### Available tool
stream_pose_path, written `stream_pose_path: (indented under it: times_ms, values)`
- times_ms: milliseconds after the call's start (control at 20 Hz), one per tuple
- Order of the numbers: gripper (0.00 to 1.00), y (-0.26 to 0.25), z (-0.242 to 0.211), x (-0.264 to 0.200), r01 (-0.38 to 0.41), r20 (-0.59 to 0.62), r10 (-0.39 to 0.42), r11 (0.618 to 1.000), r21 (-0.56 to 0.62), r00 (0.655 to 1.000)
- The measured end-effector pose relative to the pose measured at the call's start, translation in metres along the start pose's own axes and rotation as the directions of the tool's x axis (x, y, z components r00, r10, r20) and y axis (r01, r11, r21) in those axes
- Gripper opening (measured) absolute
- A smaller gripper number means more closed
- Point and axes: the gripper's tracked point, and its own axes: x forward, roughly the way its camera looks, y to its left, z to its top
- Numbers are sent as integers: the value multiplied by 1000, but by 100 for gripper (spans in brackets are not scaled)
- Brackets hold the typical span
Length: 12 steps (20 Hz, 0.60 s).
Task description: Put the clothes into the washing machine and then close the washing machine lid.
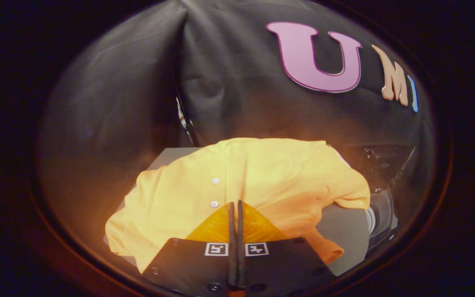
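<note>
Both jaws pressed together | gripper [235, 205] angled down over yellow shirt [262, 173] | washing machine [379, 214] right

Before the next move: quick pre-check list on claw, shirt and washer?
1. Claw state: fingers pressed together, nothing seen between them. Not ok for grasping; open first.
2. Shirt located: lies spread on the grey surface, just ahead of and under the fingertips. Ok.
3. Grasp on shirt: none visible. Not ok.
4. Washing machine: a dark rounded part shows to the right, beyond the shirt. Lid open or closed: cannot tell.
5. Path from shirt to machine: right sleeve hem hangs toward it; nothing seen blocking. Ok, hedged.
</note>
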Motion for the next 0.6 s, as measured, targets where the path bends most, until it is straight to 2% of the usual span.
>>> stream_pose_path:
  times_ms: [150, 350, 500, 600]
  values:
    - [1, -3, 0, -2, -3, 17, 3, 1000, 29, 1000]
    - [1, -7, -4, 0, 116, 51, -112, 988, -99, 992]
    - [1, -13, -8, -1, 219, 59, -211, 946, -238, 976]
    - [0, -11, -9, 0, 236, 63, -227, 931, -277, 972]
